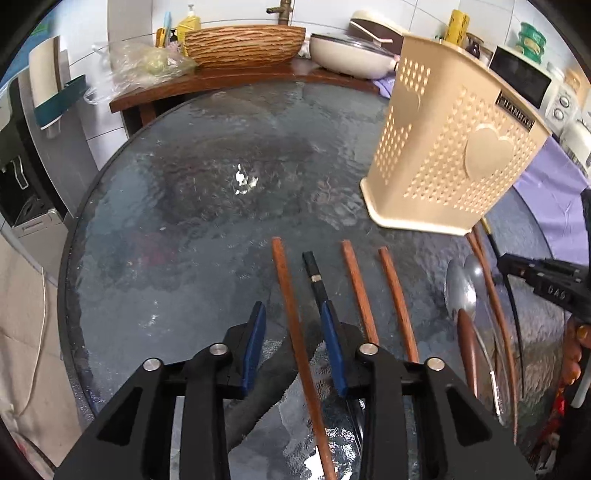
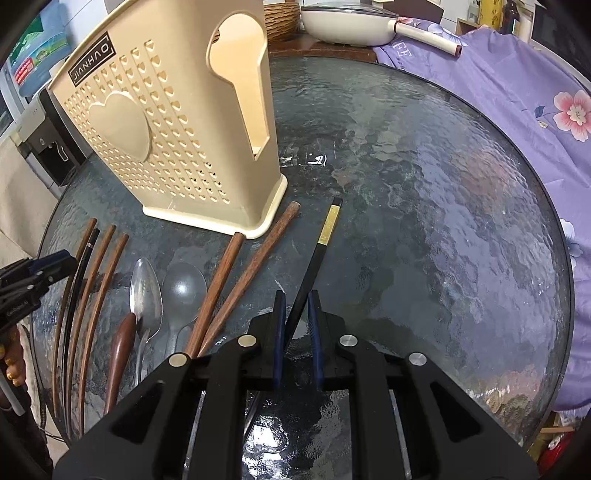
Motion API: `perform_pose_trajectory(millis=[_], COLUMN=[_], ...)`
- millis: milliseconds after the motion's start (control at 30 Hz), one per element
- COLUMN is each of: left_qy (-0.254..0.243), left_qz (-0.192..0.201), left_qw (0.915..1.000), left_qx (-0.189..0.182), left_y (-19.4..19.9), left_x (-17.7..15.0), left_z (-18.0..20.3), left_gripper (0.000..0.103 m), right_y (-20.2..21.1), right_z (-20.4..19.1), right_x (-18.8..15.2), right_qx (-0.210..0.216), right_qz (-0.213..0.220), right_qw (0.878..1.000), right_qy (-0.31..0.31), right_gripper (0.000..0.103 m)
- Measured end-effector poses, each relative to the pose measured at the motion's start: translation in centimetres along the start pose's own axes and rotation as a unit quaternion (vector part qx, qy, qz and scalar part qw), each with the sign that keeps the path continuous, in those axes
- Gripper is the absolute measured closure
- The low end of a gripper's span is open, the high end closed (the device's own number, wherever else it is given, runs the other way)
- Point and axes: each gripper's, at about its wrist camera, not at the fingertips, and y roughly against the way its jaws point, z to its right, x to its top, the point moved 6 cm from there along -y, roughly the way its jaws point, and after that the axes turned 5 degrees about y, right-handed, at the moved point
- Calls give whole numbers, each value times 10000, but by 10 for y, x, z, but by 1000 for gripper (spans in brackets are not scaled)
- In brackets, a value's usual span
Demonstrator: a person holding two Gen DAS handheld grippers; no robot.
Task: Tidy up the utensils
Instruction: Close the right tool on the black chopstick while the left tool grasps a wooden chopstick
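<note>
A beige perforated utensil holder stands on the round glass table. Several brown chopsticks and black ones lie in front of it. My left gripper is open and straddles one brown chopstick lying flat; its pads stand clear of it. A black chopstick runs under the right pad. My right gripper is shut on a black chopstick with a gold band. Two brown chopsticks, a metal spoon and a clear spoon lie between the grippers.
A wicker basket and a cream pan sit on the wooden counter behind the table. Purple floral cloth borders the table's right side. A water dispenser stands to the left, a microwave at the back right.
</note>
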Motion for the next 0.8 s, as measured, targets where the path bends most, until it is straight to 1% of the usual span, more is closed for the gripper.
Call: perform_pose_trajectory(millis=[133,300,467,533,667,800], left_qy=[-108,-149,-245,-290,-337,-345], left_qz=[-38,-93,-209,-245,-274,-266], left_qw=[9999,9998,9990,9985,9975,9970], left_qx=[77,136,323,404,558,635], left_y=[-3,-9,-18,-21,-23,-22], left_x=[-1,6,16,19,21,18], left_z=[1,2,3,5,7,10], left_gripper=[84,84,84,89,91,95], right_y=[1,-1,-8,-11,-17,-22], right_z=[0,-1,3,6,8,7], right_x=[-1,2,15,22,31,37], right_qx=[-16,-50,-89,-125,-267,-487], right_qz=[7,-15,-131,-151,-144,-150], right_qw=[10000,10000,9998,9996,9992,9985], right_qy=[17,30,-76,-185,-277,-219], right_gripper=[90,90,90,90,90,90])
